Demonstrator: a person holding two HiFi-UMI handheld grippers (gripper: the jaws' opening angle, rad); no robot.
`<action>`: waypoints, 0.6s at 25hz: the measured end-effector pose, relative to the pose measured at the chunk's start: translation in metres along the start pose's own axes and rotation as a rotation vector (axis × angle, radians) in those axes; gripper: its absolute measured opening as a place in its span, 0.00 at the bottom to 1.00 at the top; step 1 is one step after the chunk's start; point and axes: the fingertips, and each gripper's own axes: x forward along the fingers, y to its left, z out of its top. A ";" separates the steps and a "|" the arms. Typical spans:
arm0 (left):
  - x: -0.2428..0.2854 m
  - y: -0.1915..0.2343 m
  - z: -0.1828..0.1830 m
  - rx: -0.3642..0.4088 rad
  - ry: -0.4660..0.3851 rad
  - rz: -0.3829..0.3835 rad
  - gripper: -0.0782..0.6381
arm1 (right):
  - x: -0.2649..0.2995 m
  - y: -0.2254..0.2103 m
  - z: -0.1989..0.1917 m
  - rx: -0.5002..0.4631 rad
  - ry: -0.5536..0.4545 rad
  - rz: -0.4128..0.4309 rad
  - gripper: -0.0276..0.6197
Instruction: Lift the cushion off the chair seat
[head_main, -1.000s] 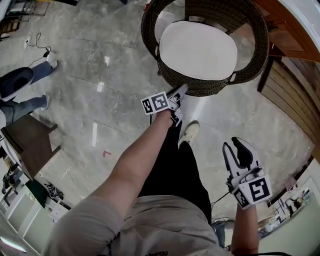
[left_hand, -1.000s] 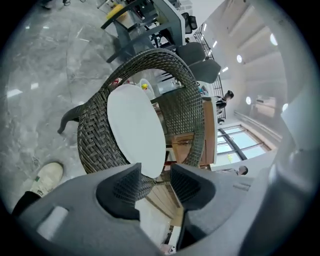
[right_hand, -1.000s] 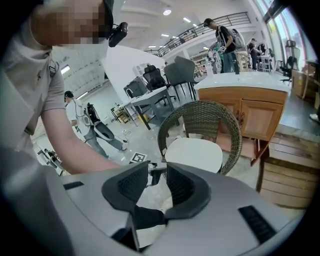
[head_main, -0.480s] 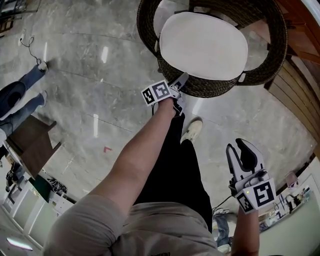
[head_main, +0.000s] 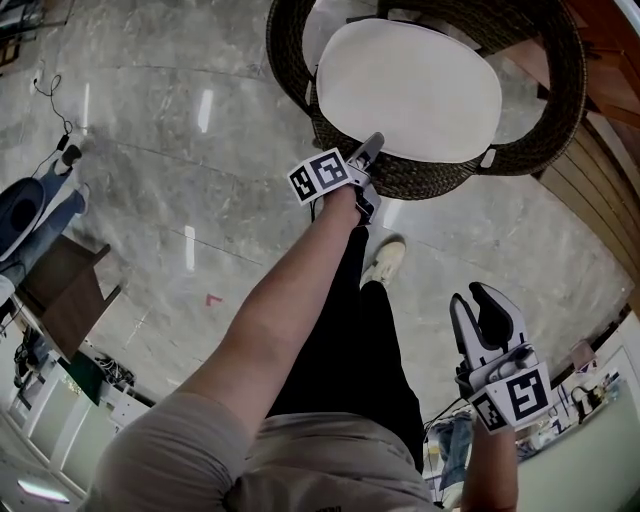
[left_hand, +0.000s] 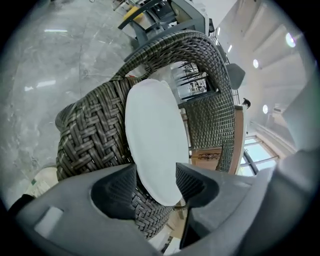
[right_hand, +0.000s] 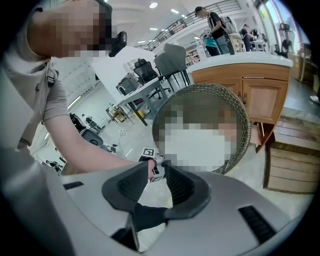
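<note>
A white oval cushion (head_main: 410, 85) lies on the seat of a round dark wicker chair (head_main: 430, 175). My left gripper (head_main: 370, 148) reaches out to the cushion's near edge. In the left gripper view the cushion (left_hand: 150, 135) stands on its side, and its near end shows between the jaws of the left gripper (left_hand: 156, 172). Those jaws have just been opening and do not press on it. My right gripper (head_main: 475, 300) hangs low at the right, far from the chair, open with a narrow gap and nothing in it. The right gripper view shows that gripper (right_hand: 159, 172) pointing toward the chair (right_hand: 240, 125).
The floor is glossy grey stone. The person's white shoe (head_main: 383, 262) stands just in front of the chair. Another person's legs (head_main: 35, 205) and a brown table (head_main: 65, 290) are at the left. Wooden cabinets (head_main: 600, 150) run along the right.
My left gripper has moved forward from below the chair's wicker rim to the cushion's near edge. The right gripper has sunk a little in the head view.
</note>
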 end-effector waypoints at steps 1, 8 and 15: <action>0.001 -0.002 0.002 -0.010 -0.005 -0.030 0.44 | 0.001 0.000 -0.001 0.006 0.002 0.003 0.23; 0.028 -0.019 0.021 -0.035 -0.021 -0.125 0.44 | 0.009 -0.001 -0.005 0.014 0.016 0.006 0.23; 0.051 -0.029 0.034 -0.022 -0.009 -0.151 0.40 | 0.014 -0.005 -0.006 0.024 0.024 -0.002 0.23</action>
